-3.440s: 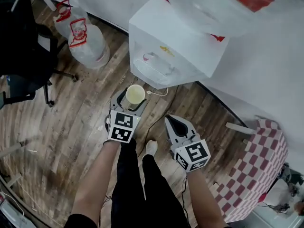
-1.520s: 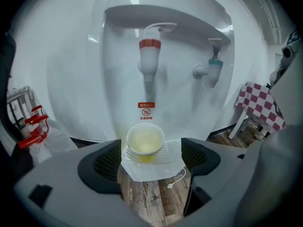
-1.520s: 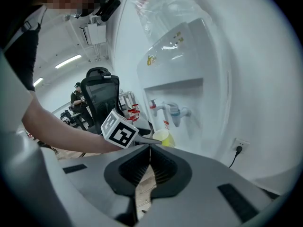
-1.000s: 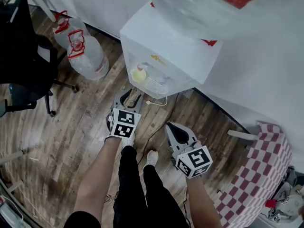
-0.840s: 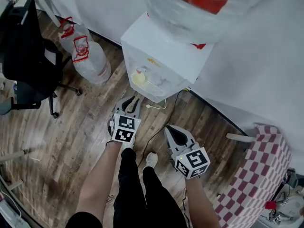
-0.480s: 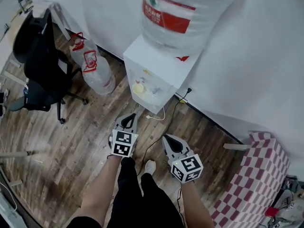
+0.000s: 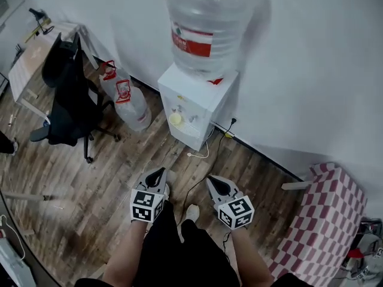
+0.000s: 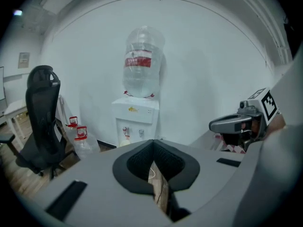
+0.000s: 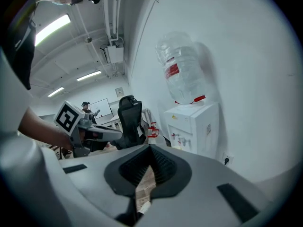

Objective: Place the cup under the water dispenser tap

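The pale yellow cup (image 7: pixel 175 119) stands in the recess of the white water dispenser (image 7: pixel 200 97), under its taps, with a large water bottle (image 7: pixel 206 26) on top. My left gripper (image 7: pixel 157 173) hangs well back from it over the wooden floor, shut and empty. My right gripper (image 7: pixel 211 180) is beside it, also shut with nothing in it. The left gripper view shows its closed pads (image 8: pixel 153 142), the dispenser (image 8: pixel 135 122) far ahead with the cup (image 8: pixel 125 142) small in its recess. In the right gripper view the dispenser (image 9: pixel 194 124) is at the right.
A black office chair (image 7: pixel 72 94) and two empty water jugs (image 7: pixel 128 100) stand left of the dispenser. A cable (image 7: pixel 200 154) runs across the floor in front of it. A red-checked box (image 7: pixel 326 220) is at the right, a desk (image 7: pixel 33 58) at the far left.
The left gripper let go of the cup under the tap, then shut empty. Both grippers have drawn back from the dispenser and risen; the whole dispenser and bottle now show.
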Motion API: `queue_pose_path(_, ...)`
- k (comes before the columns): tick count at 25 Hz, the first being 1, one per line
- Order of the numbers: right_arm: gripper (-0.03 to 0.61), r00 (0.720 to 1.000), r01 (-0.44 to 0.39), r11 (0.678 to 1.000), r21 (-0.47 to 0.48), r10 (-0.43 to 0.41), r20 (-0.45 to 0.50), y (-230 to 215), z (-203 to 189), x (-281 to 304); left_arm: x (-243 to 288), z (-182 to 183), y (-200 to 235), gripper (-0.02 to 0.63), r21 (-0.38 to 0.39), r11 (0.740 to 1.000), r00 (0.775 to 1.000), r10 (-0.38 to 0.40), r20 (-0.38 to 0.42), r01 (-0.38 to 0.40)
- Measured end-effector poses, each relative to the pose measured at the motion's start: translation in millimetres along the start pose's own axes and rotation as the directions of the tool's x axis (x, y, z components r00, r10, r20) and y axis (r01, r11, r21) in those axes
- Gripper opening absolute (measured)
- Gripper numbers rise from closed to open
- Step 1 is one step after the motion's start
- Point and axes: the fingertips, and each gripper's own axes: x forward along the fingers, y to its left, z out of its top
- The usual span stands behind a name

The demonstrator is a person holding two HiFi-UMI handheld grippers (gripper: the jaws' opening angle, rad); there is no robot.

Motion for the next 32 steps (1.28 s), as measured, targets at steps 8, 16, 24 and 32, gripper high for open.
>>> queue_pose_path(8, 0.020, 0.999, -0.006, 1.000, -0.021, 0.007, 0.041, 18, 10, -40, -70, -5, -20, 0.014, 0.009, 1.000, 1.000, 0.012, 0.021, -0.012)
queue_pose_path(16, 0.020, 0.993, 0.035, 0.998, -0.042, -0.030, 0.115, 62, 34, -52, -99, 13, -13, 0.014, 0.079, 0.996, 0.996, -0.042, 0.083, 0.036)
queue_pose_path(24, 0.020, 0.989, 0.107, 0.992, -0.061, -0.100, 0.112, 122, 31, -55, -142, 20, 16, 0.014, 0.130, 0.986, 0.984, -0.122, 0.134, 0.104)
queue_pose_path(32, 0.020, 0.981, 0.169, 0.985, -0.021, -0.166, 0.098, 192, 13, -55, -201, -24, 62, 0.014, 0.066, 0.985, 0.978, -0.165, 0.124, 0.158)
